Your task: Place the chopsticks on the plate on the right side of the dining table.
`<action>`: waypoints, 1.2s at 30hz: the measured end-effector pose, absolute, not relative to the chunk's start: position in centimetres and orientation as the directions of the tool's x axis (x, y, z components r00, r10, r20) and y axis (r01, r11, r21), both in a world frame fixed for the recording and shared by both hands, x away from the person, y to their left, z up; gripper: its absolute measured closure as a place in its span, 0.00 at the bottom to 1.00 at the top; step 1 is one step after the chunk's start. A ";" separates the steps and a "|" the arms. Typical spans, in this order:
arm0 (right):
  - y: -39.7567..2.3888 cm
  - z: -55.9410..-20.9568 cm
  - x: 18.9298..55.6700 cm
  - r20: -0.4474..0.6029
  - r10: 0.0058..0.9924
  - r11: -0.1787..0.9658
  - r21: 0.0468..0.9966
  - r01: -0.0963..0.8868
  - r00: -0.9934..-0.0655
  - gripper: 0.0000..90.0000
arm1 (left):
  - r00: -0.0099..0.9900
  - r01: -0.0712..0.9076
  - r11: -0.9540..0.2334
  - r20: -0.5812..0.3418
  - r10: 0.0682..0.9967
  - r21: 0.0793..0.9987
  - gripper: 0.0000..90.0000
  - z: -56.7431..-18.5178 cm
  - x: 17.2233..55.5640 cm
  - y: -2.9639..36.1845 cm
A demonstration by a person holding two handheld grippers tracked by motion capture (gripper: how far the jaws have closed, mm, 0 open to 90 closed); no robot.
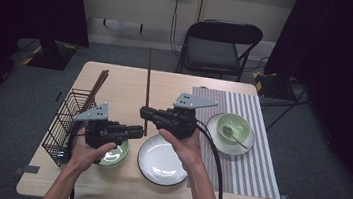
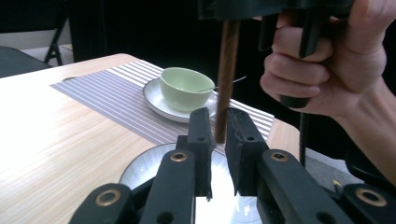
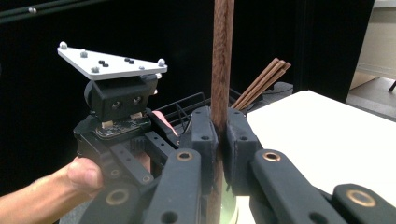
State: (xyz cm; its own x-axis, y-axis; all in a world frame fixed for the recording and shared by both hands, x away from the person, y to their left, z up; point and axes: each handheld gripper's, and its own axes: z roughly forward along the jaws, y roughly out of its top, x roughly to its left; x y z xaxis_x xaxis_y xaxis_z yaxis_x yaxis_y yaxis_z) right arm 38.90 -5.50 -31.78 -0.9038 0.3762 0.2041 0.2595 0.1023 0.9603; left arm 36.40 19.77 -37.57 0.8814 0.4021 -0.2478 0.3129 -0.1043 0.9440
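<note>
Right gripper (image 1: 144, 112): jaws clamped on single brown chopstick (image 1: 148, 84), held upright above table (image 1: 126, 78), near front edge of white plate (image 1: 160, 160).

Left gripper (image 1: 138, 131): jaws narrow, around chopstick's lower end; whether pads press on it cannot tell.

Wire basket (image 1: 63, 122) at table's left edge, more chopsticks (image 1: 96, 88) leaning in it. Green bowl (image 1: 114, 155) under left hand, beside white plate.

Striped placemat (image 1: 248, 158) at right, carrying saucer (image 1: 229, 145) with second green bowl (image 1: 235, 126) and spoon (image 1: 233, 134).

no readable text, labels or numbers anywhere
</note>
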 end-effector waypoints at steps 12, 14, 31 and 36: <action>-4.8 -32.0 38.7 0.217 0.359 0.102 0.958 0.269 -0.908 0.94 | 0.867 0.337 -0.114 -0.261 0.424 0.934 0.89 -38.1 36.6 19.3; -4.6 -32.2 38.7 0.220 0.357 0.103 0.957 0.272 -0.908 0.94 | 0.864 0.342 -0.111 -0.266 0.427 0.933 0.89 -38.1 36.6 19.3; -4.3 -32.2 38.4 0.218 0.355 0.103 0.957 0.269 -0.909 0.94 | 0.851 0.341 -0.109 -0.257 0.458 0.934 0.73 -38.0 36.7 19.2; -5.7 -32.0 38.4 0.212 0.388 0.097 0.958 0.269 -0.897 0.94 | 0.837 0.312 -0.140 -0.202 0.509 0.940 0.63 -37.9 36.8 19.5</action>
